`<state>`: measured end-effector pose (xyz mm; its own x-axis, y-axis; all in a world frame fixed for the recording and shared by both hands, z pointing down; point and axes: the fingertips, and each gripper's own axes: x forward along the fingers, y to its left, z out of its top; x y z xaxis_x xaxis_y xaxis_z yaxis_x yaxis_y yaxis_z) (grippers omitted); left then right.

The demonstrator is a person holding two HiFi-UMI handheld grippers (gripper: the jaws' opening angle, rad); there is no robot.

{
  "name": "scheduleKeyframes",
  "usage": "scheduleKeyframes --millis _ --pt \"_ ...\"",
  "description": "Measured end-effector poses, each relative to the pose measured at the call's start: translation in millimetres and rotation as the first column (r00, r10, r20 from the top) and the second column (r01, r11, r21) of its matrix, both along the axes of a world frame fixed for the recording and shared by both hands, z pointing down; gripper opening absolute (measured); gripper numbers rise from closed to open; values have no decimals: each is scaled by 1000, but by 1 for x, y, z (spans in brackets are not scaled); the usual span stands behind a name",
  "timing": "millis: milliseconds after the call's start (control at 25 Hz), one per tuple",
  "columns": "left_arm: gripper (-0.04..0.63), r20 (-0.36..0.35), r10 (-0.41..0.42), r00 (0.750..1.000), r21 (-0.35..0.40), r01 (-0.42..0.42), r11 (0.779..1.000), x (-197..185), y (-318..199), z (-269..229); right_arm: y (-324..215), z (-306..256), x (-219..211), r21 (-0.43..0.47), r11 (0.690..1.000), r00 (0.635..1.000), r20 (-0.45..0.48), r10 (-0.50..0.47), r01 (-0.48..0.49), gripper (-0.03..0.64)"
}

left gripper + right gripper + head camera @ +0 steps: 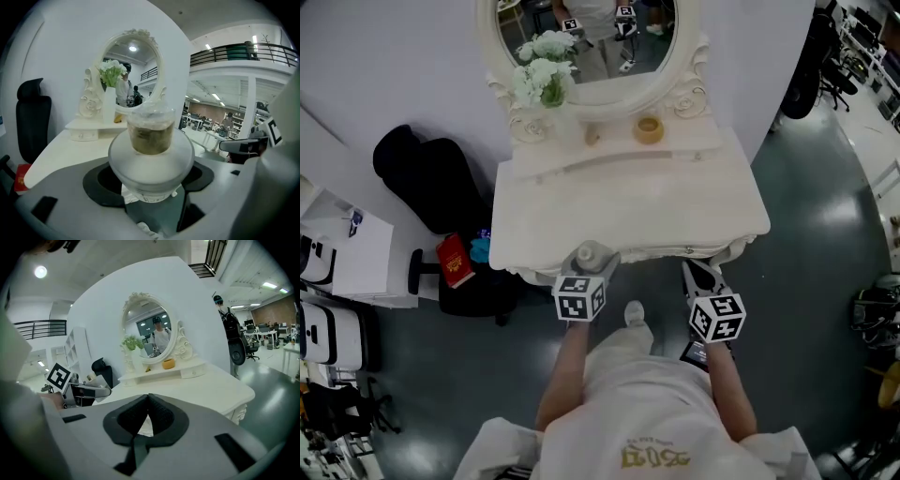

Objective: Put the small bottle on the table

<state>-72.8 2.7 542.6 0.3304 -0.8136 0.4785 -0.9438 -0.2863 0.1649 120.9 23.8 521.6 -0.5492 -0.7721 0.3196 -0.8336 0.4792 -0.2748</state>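
My left gripper (151, 185) is shut on a small frosted bottle (151, 157) with a clear cap; the bottle stands upright between the jaws. In the head view the bottle (592, 255) sits just at the near edge of the white dressing table (675, 211), held by the left gripper (590, 262). My right gripper (701, 275) hovers at the table's front edge, to the right, its pads pressed together with nothing between them. In the right gripper view the right gripper (148, 414) points at the table (206, 385).
An oval mirror (591, 42) stands at the table's back, with a vase of white flowers (542, 70) at the left and a small yellow jar (649, 128) on the raised shelf. A black chair (431, 178) and a red box (455, 260) are left of the table.
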Motion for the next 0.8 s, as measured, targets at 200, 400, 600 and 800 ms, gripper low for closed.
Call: scheduleKeyframes --millis 200,400,600,800 --pt "350 -6 33 999 -12 -33 999 -3 -72 6 -67 2 -8 -14 1000 1000 -10 22 -23 12" --pt "349 -10 56 998 -28 -57 998 -12 -128 15 -120 8 -18 -33 999 999 -31 40 -41 12" --pt "350 -23 65 998 -37 -65 997 -22 -170 22 -160 11 -30 -39 998 998 -43 46 -48 14" --pt "350 -17 98 995 -29 -99 995 -25 -199 21 -193 3 -41 -20 998 997 -57 57 -58 14"
